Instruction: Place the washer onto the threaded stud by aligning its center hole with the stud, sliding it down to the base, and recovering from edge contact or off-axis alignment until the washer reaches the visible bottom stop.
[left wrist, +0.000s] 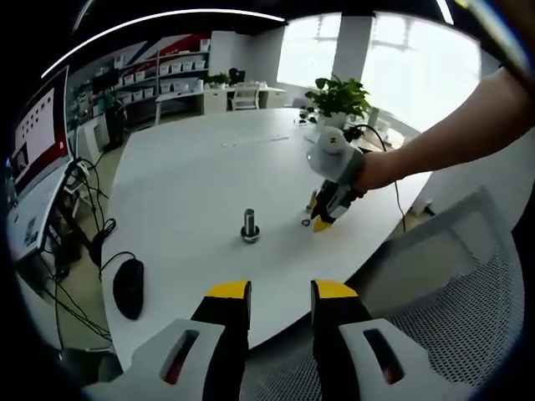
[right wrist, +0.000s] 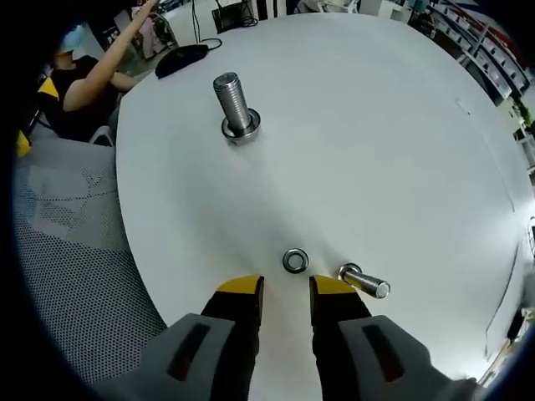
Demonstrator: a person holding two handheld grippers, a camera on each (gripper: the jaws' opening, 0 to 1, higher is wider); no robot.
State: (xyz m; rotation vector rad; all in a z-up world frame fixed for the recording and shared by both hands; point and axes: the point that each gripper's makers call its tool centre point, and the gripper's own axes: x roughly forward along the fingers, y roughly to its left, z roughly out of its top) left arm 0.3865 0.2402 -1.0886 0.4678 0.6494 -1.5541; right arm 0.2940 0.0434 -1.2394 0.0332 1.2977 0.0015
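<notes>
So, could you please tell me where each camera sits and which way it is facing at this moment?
Left gripper view: rides on the left gripper, held back off the table edge, looking across it at the threaded stud; the person's forearm brings in the right gripper.
Right gripper view: rides on the right gripper, low over the table, looking down at the washer, with a loose bolt beside its jaws.
Shared: stud, washer, white table.

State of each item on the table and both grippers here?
Washer: flat on the table, not on the stud.
Threaded stud: upright, bare.
Loose bolt: lying on its side.
Right gripper: open, just short of the washer.
Left gripper: open, empty.
</notes>
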